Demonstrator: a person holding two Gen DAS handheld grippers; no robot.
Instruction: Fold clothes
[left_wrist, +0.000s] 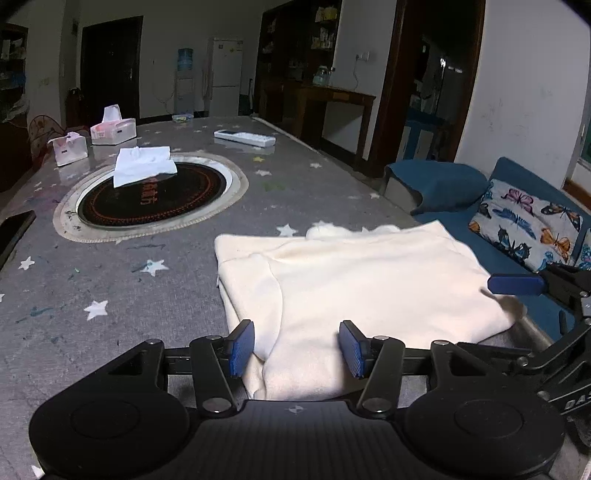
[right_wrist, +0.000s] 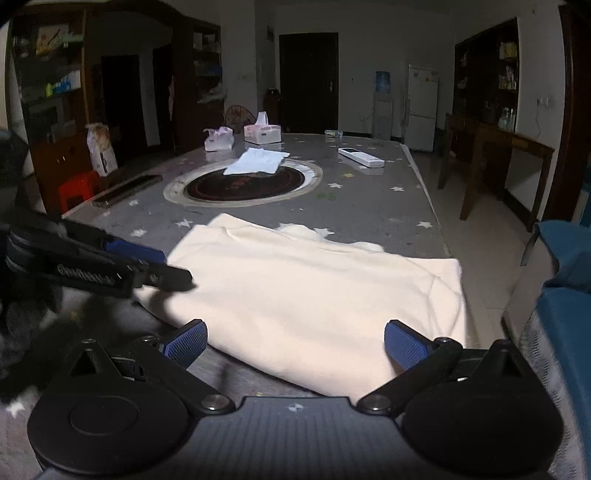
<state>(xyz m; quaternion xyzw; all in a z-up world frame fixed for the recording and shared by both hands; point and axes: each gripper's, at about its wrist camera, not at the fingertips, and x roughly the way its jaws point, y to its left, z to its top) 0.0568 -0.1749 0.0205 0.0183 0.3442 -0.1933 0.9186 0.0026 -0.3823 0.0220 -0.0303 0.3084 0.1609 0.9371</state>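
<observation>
A cream garment (left_wrist: 362, 284) lies folded into a thick rectangle on the grey star-patterned table (left_wrist: 110, 280). My left gripper (left_wrist: 297, 345) stands open at its near edge, its blue pads on either side of a fold of cloth. In the right wrist view the same cream garment (right_wrist: 317, 291) fills the middle, and my right gripper (right_wrist: 295, 341) is wide open over its near edge, holding nothing. The left gripper's fingers (right_wrist: 140, 254) reach in from the left at the garment's left edge. The right gripper's blue pad (left_wrist: 515, 284) shows at the garment's right corner.
A round black hotplate (left_wrist: 151, 195) with a tissue pack (left_wrist: 142, 166) on it sits mid-table. Two tissue boxes (left_wrist: 112, 129), a white remote (left_wrist: 244, 137) and a dark phone (left_wrist: 14, 230) lie further off. A blue sofa (left_wrist: 491, 236) with a butterfly cushion borders the table's right edge.
</observation>
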